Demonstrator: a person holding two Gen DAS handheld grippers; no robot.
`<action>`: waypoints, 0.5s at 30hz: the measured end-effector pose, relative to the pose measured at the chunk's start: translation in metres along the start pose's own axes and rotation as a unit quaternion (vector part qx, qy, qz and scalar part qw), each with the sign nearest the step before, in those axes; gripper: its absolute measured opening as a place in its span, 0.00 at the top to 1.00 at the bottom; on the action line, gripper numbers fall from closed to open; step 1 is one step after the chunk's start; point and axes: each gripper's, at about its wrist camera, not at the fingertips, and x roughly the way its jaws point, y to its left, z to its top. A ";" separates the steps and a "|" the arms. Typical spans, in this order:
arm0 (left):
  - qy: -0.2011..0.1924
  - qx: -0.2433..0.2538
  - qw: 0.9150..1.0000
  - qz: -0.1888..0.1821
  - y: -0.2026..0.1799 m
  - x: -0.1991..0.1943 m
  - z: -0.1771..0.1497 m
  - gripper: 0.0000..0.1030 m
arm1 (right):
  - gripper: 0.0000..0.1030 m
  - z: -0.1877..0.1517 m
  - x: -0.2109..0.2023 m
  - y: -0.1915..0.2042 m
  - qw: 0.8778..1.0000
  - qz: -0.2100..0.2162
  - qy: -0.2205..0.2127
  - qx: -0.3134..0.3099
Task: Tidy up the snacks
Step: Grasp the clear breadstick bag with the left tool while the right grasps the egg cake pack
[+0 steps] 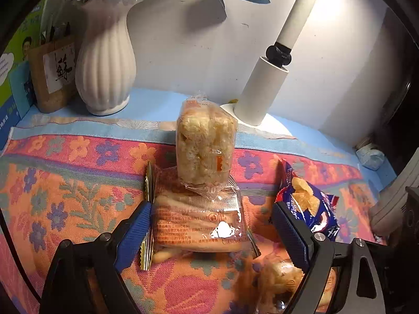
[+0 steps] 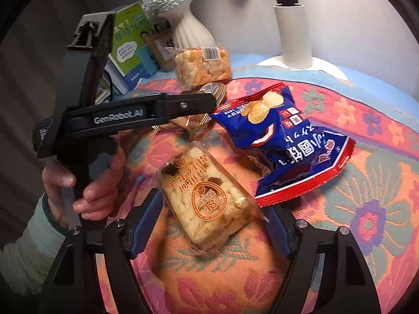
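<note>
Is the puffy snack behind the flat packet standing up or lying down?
Standing up. The puffed rice cake sits on its end, its bottom edge resting on the flat packet.

chip bag (image 2: 285, 144): glossy foil | rice-cake wrapper (image 1: 205, 144): clear shiny plastic | tablecloth (image 1: 65, 183): woven matt cloth | vase (image 1: 104, 60): ribbed matt ceramic

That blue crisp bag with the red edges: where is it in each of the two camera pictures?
Left wrist view: the blue crisp bag lies at lower right, partly behind the left gripper's right finger.
Right wrist view: it lies right of centre, beyond the right gripper.
Shared landmark: the white ribbed vase at the back, near the wall.
</note>
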 end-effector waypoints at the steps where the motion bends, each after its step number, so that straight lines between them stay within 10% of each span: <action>1: -0.001 0.004 1.000 0.006 0.000 0.001 -0.002 0.13 | 0.25 -0.001 0.002 0.004 1.000 -0.007 0.001 -0.011; 6: -0.003 0.004 1.000 0.017 0.000 0.002 -0.005 0.34 | 0.23 -0.009 0.007 0.029 0.997 -0.029 0.004 -0.075; 15: -0.012 0.019 0.999 0.028 -0.004 -0.002 -0.008 0.38 | 0.27 -0.012 0.015 0.044 0.991 -0.070 0.005 -0.110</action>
